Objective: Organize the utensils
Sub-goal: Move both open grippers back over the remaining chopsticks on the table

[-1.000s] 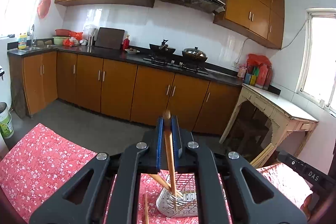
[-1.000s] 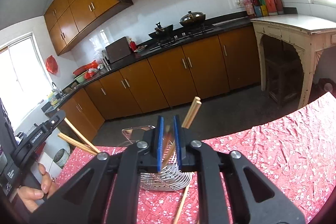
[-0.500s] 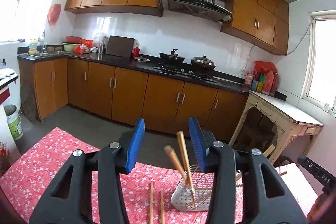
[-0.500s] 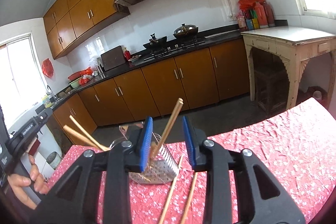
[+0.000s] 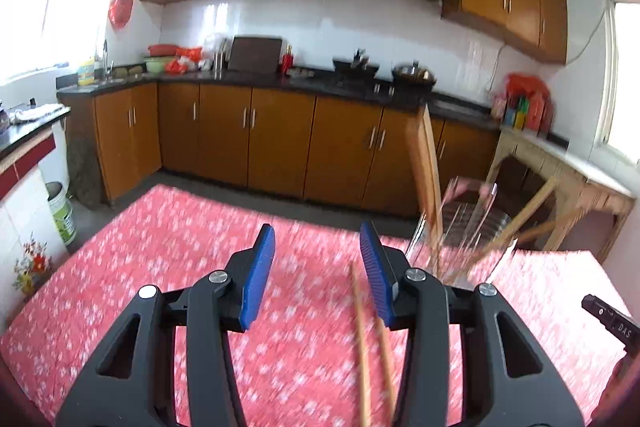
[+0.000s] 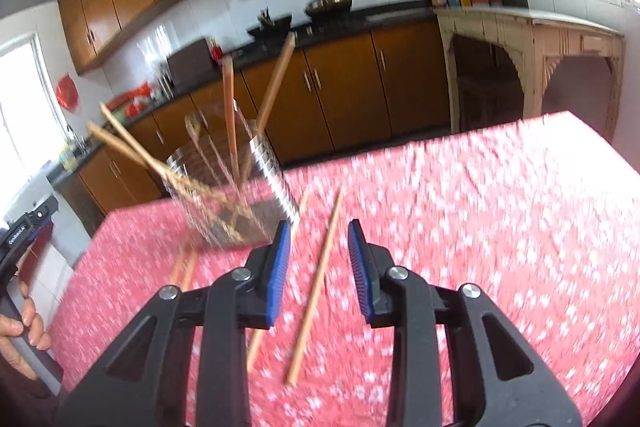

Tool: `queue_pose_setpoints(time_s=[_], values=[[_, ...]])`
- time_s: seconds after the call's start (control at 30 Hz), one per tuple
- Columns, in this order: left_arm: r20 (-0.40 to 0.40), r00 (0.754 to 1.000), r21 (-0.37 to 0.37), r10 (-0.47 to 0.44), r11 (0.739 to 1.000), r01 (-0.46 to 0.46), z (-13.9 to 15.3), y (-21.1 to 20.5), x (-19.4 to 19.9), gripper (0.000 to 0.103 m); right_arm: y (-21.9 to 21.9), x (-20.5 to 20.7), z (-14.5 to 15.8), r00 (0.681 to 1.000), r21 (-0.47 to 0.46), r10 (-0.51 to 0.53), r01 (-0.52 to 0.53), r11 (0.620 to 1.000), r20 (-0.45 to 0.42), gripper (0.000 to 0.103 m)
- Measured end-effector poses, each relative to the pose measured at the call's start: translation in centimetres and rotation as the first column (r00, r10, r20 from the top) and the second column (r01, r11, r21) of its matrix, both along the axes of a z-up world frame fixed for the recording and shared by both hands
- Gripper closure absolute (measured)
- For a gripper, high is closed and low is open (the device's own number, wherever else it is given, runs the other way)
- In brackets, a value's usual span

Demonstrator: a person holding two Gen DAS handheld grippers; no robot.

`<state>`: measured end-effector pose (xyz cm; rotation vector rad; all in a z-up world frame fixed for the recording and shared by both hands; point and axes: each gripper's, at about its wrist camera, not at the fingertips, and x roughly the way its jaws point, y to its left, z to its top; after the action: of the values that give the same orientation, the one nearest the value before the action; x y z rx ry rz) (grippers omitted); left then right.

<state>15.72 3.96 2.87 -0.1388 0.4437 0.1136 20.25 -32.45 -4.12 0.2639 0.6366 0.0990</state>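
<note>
A wire utensil holder point(image 5: 460, 239) point(image 6: 236, 195) stands on the red flowered tablecloth point(image 5: 168, 247) point(image 6: 480, 207) with several wooden chopsticks point(image 5: 426, 167) point(image 6: 228, 107) leaning in it. My left gripper point(image 5: 316, 267) is open with nothing between its blue pads; the holder is to its right. Two loose chopsticks point(image 5: 362, 339) lie on the cloth below its right finger. My right gripper point(image 6: 318, 259) is also open and hangs above a loose chopstick point(image 6: 316, 287) without touching it. Another chopstick point(image 6: 256, 343) lies partly under its left finger. Both views are motion-blurred.
Two more chopsticks point(image 6: 184, 267) lie left of the holder. A hand point(image 6: 20, 331) holding the other gripper's handle shows at the left edge. Kitchen cabinets point(image 5: 280, 143) and a pale side table point(image 6: 532, 39) stand beyond the table's far edge.
Both grippers went from shut on a chopstick over the holder to open. The chopsticks now stand in the holder. Both grippers have drawn back and sunk toward the cloth.
</note>
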Motion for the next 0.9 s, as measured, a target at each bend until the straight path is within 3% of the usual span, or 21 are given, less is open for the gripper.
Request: queue_pose_setpoints(time_s=[0.17,0.3,0.57,0.67,0.73,0.9], values=[[-0.151,0.988,0.009,-0.042,0.999,0.044,-5.0,-0.3,0.6,0.059,2.1,0.5,-4.3,0.991,-0.026,0.047,-0.050,0.998,-0.122,0.073],[-0.229,0.970,-0.008,-0.080,0.997,0.080,-7.7,-0.6,1.1,0.059,3.9,1.0,-6.5,0.979,-0.062,0.081,-0.094,0.994,-0.188,0.073],[-0.277,0.952,-0.030,-0.129,0.992,0.125,-9.6,-1.0,1.2,0.059,5.5,2.1,-8.8,0.965,-0.122,0.070,-0.103,0.987,-0.253,0.073],[-0.288,0.947,-0.033,-0.140,0.990,0.137,-10.3,-1.6,1.1,0.059,5.7,2.0,-8.9,0.969,-0.154,0.053,-0.092,0.984,-0.241,0.080],[-0.301,0.941,-0.040,-0.151,0.988,0.146,-10.7,-2.0,1.2,0.059,5.2,2.3,-8.9,0.969,-0.148,0.032,-0.070,0.987,-0.247,0.094],[-0.327,0.929,-0.035,-0.171,0.985,0.168,-11.6,-2.9,1.3,0.059,2.6,2.5,-9.0,0.968,-0.130,-0.029,-0.004,0.991,-0.251,0.095]])
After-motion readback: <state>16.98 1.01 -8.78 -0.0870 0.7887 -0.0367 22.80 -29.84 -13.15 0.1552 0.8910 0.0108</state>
